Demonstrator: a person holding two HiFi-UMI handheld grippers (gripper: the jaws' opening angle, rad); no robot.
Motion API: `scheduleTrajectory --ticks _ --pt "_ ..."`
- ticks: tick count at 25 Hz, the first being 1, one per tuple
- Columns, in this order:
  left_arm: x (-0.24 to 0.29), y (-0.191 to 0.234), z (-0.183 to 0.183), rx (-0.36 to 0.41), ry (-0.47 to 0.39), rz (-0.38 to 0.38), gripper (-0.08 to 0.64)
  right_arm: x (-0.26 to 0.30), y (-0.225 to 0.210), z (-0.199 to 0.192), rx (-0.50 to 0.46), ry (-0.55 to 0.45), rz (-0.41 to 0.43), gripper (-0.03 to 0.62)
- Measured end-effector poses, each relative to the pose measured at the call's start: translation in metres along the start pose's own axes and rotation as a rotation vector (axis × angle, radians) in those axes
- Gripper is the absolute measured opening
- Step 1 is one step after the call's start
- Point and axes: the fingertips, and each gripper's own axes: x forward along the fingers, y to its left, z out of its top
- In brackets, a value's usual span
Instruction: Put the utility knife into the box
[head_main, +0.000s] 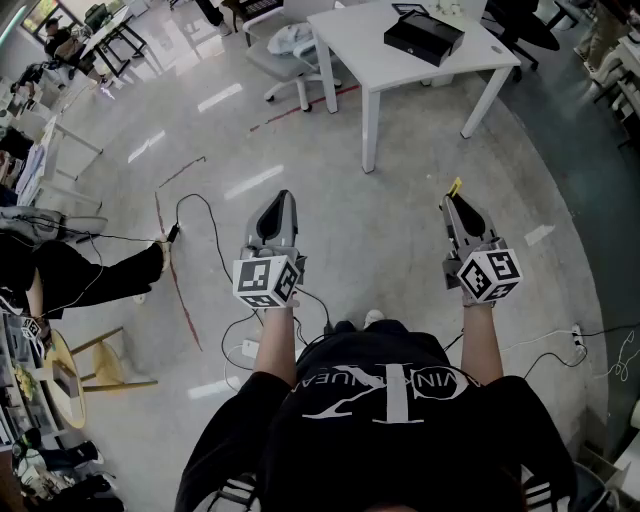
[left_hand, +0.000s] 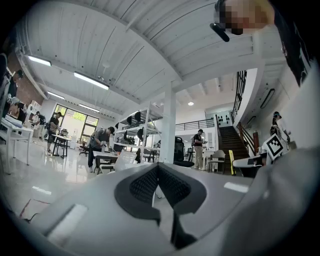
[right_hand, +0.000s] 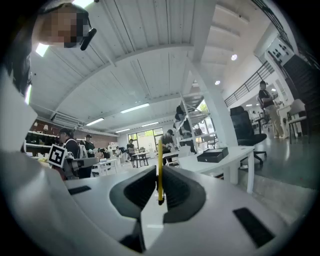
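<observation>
Pinches the yellow utility knife (head_main: 456, 186) in the right gripper (head_main: 456, 200), centre right. Presses left gripper (head_main: 282, 198) jaws together, empty. Shows box (head_main: 424, 37) on table (head_main: 350, 42), upper right.

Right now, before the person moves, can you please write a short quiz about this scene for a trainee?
1. Fill in the missing word: the right hand-held gripper is shut on a thin ____ knife.
2. True or false: the left hand-held gripper also holds something between its jaws.
3. Choose one: where is the black box? A) on the floor; B) on the white table; C) on a chair.

Key: 1 yellow; 2 false, its jaws are together with nothing between them; 3 B.
</observation>
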Motion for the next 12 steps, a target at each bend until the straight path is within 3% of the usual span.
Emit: scheduleTrajectory --ticks 12 --pt "0.0024 -0.0027 0.0062 0.044 -0.027 0.012 0.011 -0.001 -0.0062 0.0019 -0.011 -0.012 -0.006 0.047"
